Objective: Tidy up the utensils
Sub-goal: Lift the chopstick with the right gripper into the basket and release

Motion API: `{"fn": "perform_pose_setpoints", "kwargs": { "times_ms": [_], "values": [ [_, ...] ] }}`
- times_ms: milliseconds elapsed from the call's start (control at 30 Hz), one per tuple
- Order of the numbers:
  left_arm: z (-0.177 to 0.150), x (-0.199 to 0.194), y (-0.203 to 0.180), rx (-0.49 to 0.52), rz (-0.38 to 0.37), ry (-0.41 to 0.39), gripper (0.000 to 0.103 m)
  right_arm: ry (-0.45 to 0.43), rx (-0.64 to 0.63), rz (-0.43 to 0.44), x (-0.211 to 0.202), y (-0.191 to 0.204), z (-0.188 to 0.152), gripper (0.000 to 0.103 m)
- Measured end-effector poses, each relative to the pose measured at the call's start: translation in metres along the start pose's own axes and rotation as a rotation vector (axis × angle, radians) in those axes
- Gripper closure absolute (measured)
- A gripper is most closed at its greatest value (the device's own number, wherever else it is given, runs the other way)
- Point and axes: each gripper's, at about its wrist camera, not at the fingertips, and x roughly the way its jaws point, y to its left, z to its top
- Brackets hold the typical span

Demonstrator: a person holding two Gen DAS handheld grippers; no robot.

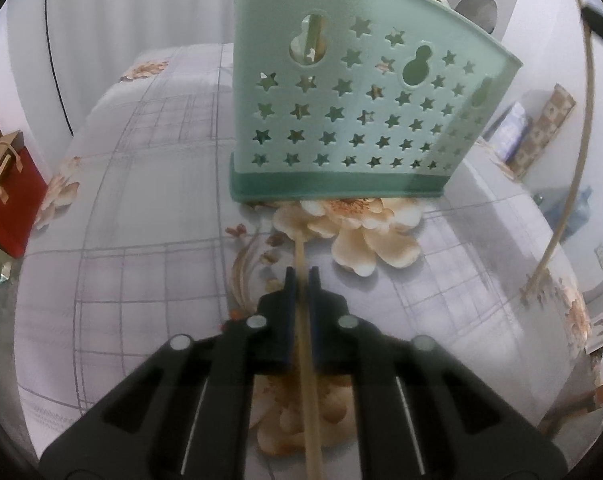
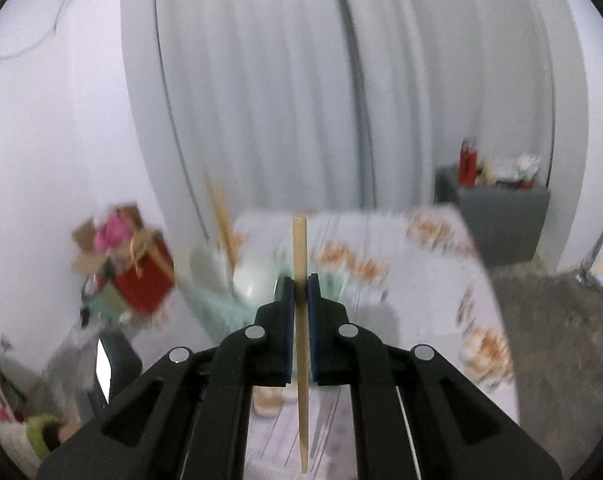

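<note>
The left gripper [image 1: 302, 276] was clamped on a thin wooden chopstick [image 1: 306, 380] at centre frame, below the mint-green star-punched plastic holder [image 1: 341, 120]. The right gripper [image 2: 300, 284] pinched another pale wooden chopstick [image 2: 300, 320] upright at centre.

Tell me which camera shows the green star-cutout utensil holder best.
The left wrist view: the green holder stands sharp and close on the floral tablecloth, star cutouts and dark base plain. The right wrist view shows only a blurred pale-green patch behind the right gripper.

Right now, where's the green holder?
Left wrist view, upper centre: the green holder stands on the floral tablecloth, just beyond the left gripper.
</note>
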Motion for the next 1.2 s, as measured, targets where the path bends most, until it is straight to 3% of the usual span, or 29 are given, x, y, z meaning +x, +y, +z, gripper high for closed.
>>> {"fn": "perform_pose_setpoints", "kwargs": {
  "times_ms": [267, 533, 767, 1067, 1100, 1167, 1200],
  "values": [
    [0.001, -0.022, -0.002, -0.018, -0.002, -0.056, 0.099, -0.226, -0.016, 0.009, -0.021, -0.005, 0.065, 0.096],
    [0.004, -0.067, 0.005, -0.055, -0.008, -0.144, 0.099, -0.328, -0.025, 0.018, 0.001, -0.007, 0.097, 0.096],
    [0.016, -0.114, 0.012, -0.081, -0.037, -0.261, 0.099, -0.266, 0.020, 0.041, 0.049, -0.014, 0.067, 0.096],
    [0.032, -0.167, 0.001, -0.044, -0.085, -0.396, 0.099, -0.037, -0.004, 0.067, 0.086, -0.021, 0.011, 0.095],
    [0.035, -0.174, -0.002, -0.035, -0.093, -0.415, 0.099, -0.027, 0.005, 0.069, 0.083, -0.025, 0.009, 0.093],
    [0.041, -0.183, -0.008, -0.020, -0.103, -0.444, 0.099, -0.033, 0.043, 0.073, 0.072, -0.034, 0.006, 0.075],
    [0.043, -0.185, -0.010, -0.015, -0.109, -0.452, 0.099, -0.047, 0.070, 0.081, 0.064, -0.040, 0.004, 0.074]
  ]
}}
